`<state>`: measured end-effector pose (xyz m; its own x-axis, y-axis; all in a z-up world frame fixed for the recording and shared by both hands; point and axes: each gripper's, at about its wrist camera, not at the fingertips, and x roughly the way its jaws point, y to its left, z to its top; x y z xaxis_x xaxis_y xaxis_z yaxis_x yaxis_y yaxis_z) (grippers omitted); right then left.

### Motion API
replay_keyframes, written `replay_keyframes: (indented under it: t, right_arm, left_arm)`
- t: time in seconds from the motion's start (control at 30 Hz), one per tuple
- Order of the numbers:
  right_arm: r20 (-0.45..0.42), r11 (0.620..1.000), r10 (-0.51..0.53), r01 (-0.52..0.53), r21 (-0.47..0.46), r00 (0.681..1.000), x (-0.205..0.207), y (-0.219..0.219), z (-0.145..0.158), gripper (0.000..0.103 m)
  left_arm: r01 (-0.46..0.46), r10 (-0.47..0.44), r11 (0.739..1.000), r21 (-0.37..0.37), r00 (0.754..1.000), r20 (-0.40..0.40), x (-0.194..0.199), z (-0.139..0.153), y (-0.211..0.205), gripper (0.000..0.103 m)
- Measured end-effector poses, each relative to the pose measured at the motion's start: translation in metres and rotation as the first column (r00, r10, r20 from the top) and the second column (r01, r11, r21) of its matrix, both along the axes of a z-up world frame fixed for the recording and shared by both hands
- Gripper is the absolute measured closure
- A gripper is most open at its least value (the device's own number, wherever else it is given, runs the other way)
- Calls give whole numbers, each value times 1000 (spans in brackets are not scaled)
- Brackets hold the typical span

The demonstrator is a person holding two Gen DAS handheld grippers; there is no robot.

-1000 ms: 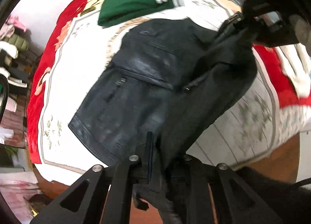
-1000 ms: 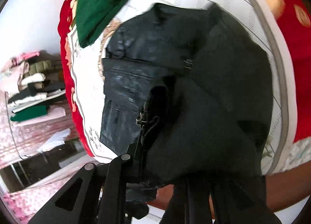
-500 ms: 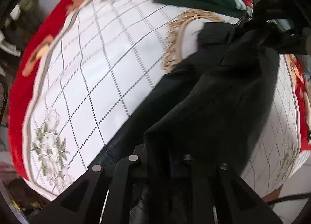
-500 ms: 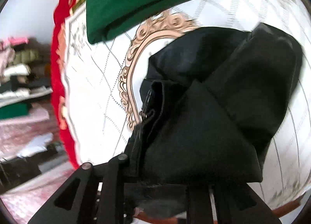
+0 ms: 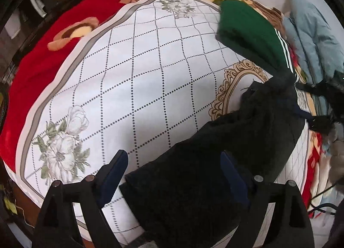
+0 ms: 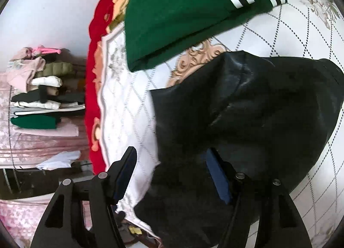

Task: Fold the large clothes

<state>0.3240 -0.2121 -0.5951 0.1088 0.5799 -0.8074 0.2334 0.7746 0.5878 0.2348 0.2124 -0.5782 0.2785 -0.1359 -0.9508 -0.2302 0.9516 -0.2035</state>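
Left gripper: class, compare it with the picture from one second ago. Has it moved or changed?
Yes. The left gripper was shut on the black jacket; now its jaws stand open, nearer the gold medallion.

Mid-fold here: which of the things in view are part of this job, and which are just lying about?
Part of the job:
- black jacket, folded on the white patterned cloth
- left gripper, open
- right gripper, open

Lying about:
- green striped garment
- light blue jacket
- red floral blanket
- stacked clothes in the background
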Motion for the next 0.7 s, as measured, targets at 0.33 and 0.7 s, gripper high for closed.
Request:
replay_keyframes:
  t: [0.33, 0.7]
  right_arm:
    - [-27, 985, 161, -162, -64, 987, 39, 26, -46, 30]
    - [-100, 972, -181, 162, -173, 978, -6, -174, -58, 18]
  left_arm:
    - [-18, 16, 995, 103, 1000, 18, 30, 6, -44, 16]
    - [-21, 26, 996, 81, 998, -56, 67, -34, -112, 11]
